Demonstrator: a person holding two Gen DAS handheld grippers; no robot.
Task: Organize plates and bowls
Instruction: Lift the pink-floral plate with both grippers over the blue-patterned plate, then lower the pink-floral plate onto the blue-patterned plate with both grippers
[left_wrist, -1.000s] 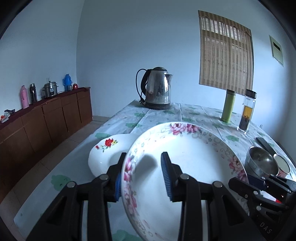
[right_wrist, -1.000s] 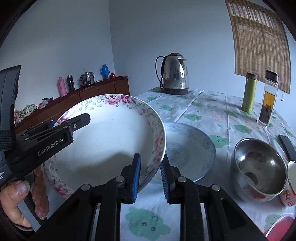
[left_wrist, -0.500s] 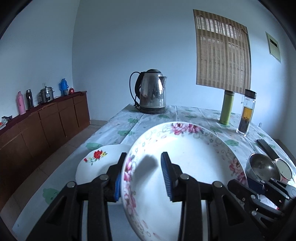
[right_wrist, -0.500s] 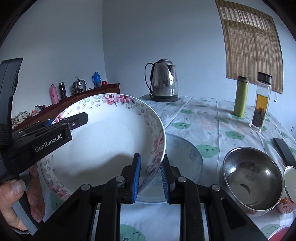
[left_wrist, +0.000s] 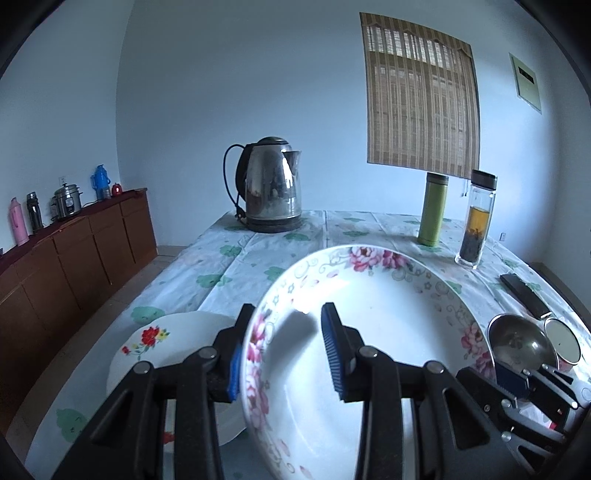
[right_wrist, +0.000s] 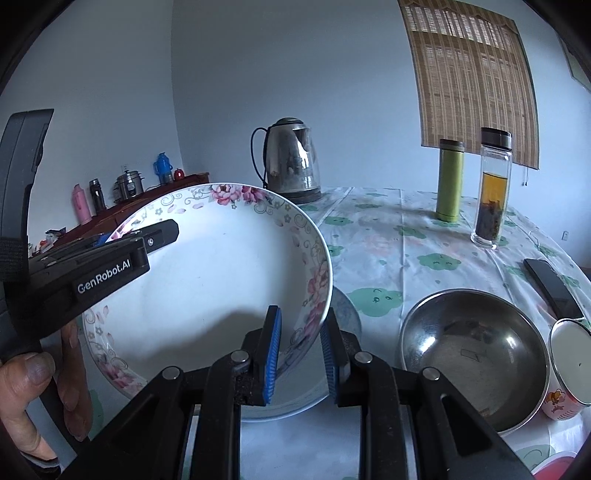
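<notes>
both tongs on the same floral-rim bowl (left_wrist: 369, 332), held up off the counter (left_wrist: 258, 251) and tilted, inside facing both cameras

left tongs (left_wrist: 282, 349): part open, one blue pad outside the rim on its left edge, other pad inside the bowl. pads straddle the wall with a visible gap on the inner side, can't tell how firm the pinch is

right tongs (right_wrist: 301, 349): narrow gap, closed onto the bowl's right rim, one pad inside, one outside. in the right wrist view the left tongs show at frame left with the person's hand (right_wrist: 40, 391) on the grip

under and beside the bowl:
- white plate with red flower print (left_wrist: 166, 350) on the counter, left of the bowl, partly behind the left tongs
- blue-patterned plate (right_wrist: 345, 314) on the counter under the bowl, mostly hidden
- steel bowl (right_wrist: 472, 350) right of it, mug (right_wrist: 569, 373) touching or just beside its right side

far end of counter: steel kettle (left_wrist: 271, 190), green flask (left_wrist: 434, 210), glass tea bottle (left_wrist: 476, 221). dark phone (right_wrist: 550, 284) near the right edge
</notes>
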